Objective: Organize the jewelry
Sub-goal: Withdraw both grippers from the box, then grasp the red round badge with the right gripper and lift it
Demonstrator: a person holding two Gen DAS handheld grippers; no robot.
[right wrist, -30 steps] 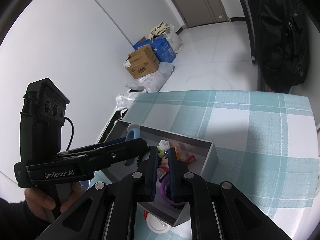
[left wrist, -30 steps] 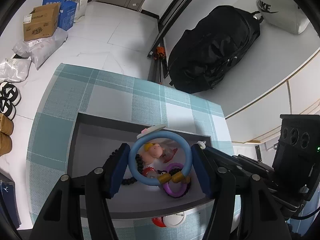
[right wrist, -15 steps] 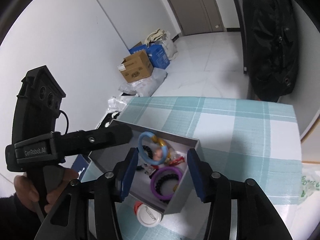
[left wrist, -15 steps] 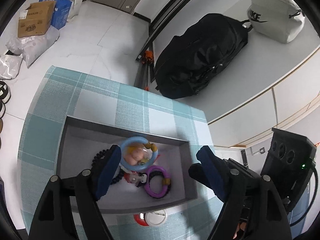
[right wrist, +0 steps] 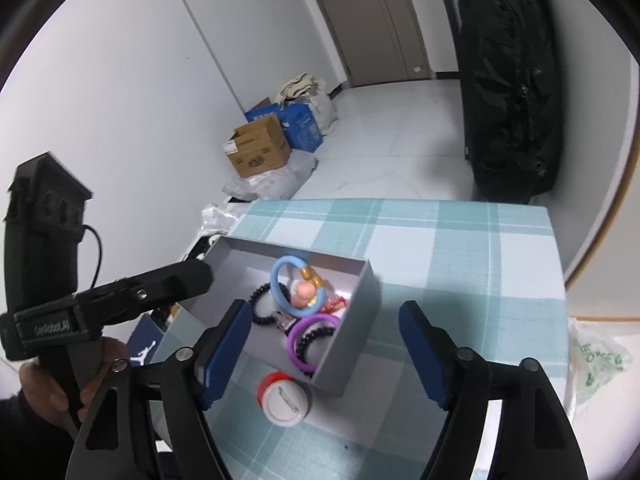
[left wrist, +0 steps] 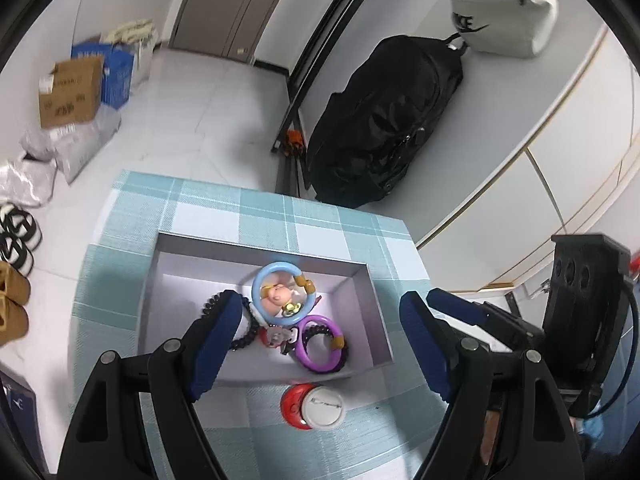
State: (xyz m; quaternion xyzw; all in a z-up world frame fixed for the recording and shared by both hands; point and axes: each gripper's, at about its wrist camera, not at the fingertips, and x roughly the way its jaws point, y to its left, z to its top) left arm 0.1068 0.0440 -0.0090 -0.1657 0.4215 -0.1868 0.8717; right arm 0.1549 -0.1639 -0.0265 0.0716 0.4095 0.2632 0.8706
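Your left gripper (left wrist: 320, 344) hangs above the grey box (left wrist: 256, 250) with its blue-padded jaws spread wide and nothing between them. Your right gripper (right wrist: 324, 352) is likewise spread wide and empty, poised over the near corner of the same box.

The box sits on the teal checked tablecloth (right wrist: 460, 248). Inside it, the light blue ring (left wrist: 282, 298) rests against the far wall, with a small pink figure (left wrist: 276, 294) showing through it. Just nearer lies the purple ring (left wrist: 320, 344), and a black beaded bracelet (right wrist: 262, 306) lies to the left.

A red-and-white round case (left wrist: 314, 404) rests on the cloth just outside the box's near wall.
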